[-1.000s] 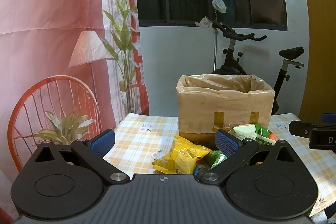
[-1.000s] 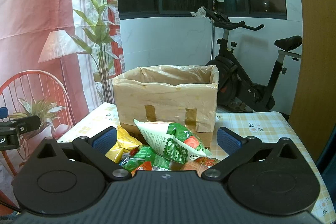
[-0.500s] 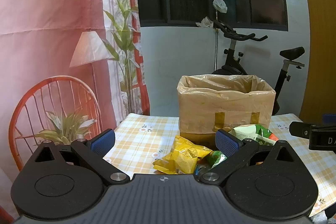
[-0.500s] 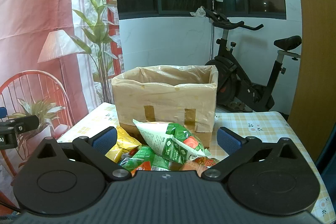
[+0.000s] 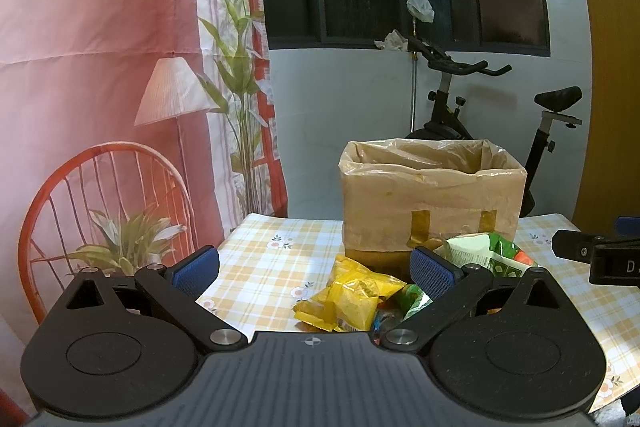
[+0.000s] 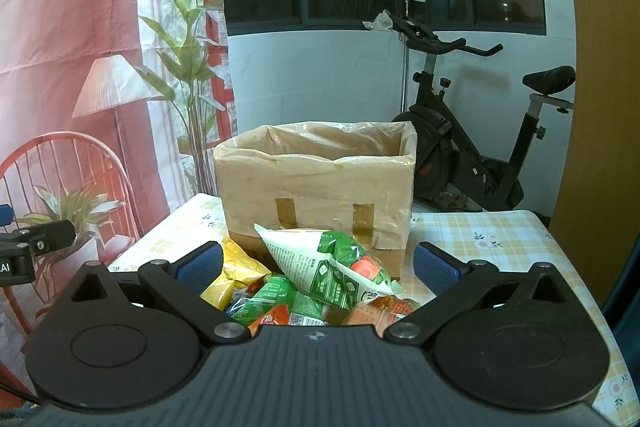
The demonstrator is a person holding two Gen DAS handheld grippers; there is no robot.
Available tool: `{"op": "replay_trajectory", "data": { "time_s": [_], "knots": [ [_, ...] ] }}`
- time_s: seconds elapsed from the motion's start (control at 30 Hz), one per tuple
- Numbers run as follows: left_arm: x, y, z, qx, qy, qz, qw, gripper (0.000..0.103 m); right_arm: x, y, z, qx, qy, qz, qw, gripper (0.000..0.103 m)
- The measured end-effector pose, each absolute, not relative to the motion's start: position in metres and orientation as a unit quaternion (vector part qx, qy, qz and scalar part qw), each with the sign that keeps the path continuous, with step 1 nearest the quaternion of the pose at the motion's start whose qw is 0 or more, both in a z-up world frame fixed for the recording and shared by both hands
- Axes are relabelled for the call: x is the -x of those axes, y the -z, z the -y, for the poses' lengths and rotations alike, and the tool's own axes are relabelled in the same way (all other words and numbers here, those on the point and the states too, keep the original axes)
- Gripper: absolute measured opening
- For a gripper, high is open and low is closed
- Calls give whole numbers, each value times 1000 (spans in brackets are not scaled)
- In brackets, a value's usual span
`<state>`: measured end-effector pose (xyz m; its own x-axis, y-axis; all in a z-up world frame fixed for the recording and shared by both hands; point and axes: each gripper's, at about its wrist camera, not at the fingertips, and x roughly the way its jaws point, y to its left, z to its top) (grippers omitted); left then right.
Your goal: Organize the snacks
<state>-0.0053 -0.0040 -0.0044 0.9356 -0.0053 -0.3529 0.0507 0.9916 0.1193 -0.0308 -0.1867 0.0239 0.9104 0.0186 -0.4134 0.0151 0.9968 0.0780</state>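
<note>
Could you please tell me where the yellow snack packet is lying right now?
The yellow snack packet lies on the checked tablecloth, left of the snack pile, just before the lined cardboard box.

The table (image 6: 492,239) wore a yellow checked cloth with small flowers. A cardboard box (image 6: 316,187) lined with clear plastic stood on it. Just in front lay a heap of snack bags (image 6: 320,287), a yellow bag (image 5: 352,301) at its left edge.
</note>
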Motion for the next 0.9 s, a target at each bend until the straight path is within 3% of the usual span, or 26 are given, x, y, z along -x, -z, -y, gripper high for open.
{"op": "replay_trajectory", "data": {
  "time_s": [0.7,0.9],
  "knots": [
    [-3,8,1,-74,19,-165,983,102,26,-15,194,-64,-11,-213,975,103],
    [-29,21,-4,-68,14,-181,981,102,18,-13,204,-70,-9,-148,987,103]
  ]
}}
